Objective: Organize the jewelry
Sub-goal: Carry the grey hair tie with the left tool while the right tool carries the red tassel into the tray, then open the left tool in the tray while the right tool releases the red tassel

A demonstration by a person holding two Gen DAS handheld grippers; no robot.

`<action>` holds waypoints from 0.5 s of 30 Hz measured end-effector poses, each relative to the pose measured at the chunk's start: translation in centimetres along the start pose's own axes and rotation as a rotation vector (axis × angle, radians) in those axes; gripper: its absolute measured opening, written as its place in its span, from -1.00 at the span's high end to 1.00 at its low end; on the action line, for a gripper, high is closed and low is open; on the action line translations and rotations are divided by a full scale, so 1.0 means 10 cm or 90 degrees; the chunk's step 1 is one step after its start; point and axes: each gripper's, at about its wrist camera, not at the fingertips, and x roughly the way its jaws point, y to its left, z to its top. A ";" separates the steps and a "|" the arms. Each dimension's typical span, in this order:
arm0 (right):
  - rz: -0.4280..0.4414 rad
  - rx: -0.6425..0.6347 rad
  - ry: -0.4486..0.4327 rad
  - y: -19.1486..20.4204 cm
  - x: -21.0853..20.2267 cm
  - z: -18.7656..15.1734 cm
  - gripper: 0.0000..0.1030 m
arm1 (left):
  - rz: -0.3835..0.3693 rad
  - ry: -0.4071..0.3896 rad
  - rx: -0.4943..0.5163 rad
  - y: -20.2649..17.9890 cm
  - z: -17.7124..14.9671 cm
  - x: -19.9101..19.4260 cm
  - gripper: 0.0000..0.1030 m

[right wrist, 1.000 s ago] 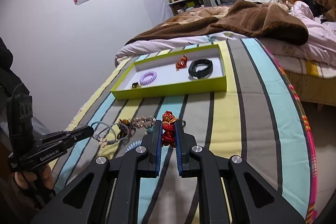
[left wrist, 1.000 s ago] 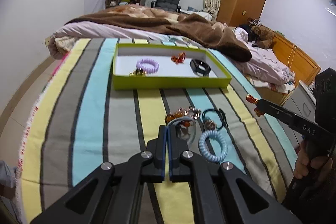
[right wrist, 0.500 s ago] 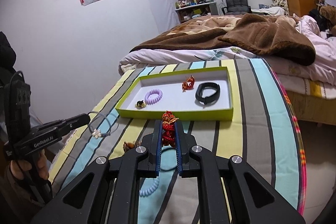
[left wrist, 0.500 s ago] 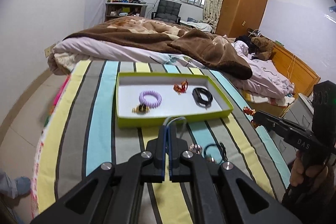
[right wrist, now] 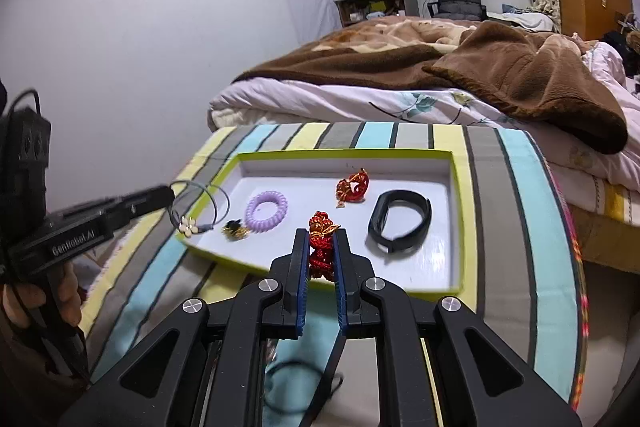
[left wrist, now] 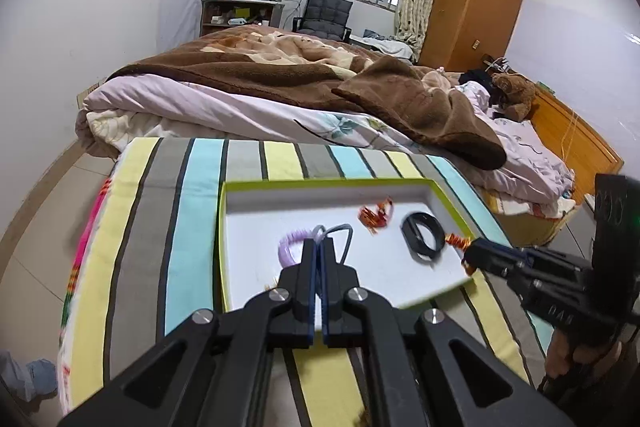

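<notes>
Left tool [left wrist: 319, 255] pinched on grey cord [right wrist: 200, 205]; right tool [right wrist: 320, 247] clamped on red knot [right wrist: 321, 233]. Both carried above tray [right wrist: 458, 223], probably for drop-in beside sorted pieces.

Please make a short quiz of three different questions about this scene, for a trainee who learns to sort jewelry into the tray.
1. True or false: the right gripper is empty.
2. Which item lies in the green tray nearest its right wall, in the right wrist view? A) purple coil hair tie B) black wristband C) gold brooch
3. Fill in: the left gripper is shut on a thin grey ____ with a small flower charm.

Key:
1. False. It is shut on the red knotted ornament.
2. B, the black wristband.
3. Hair tie: the grey hair tie, held at the tray's left edge.
</notes>
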 end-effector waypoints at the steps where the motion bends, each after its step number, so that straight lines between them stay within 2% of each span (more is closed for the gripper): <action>1: -0.002 -0.002 0.004 -0.01 0.05 0.02 0.77 | 0.002 0.004 -0.002 0.03 0.04 0.08 0.97; 15: -0.017 -0.030 0.077 -0.08 0.76 0.09 0.78 | 0.017 0.061 -0.019 0.25 0.18 0.78 0.97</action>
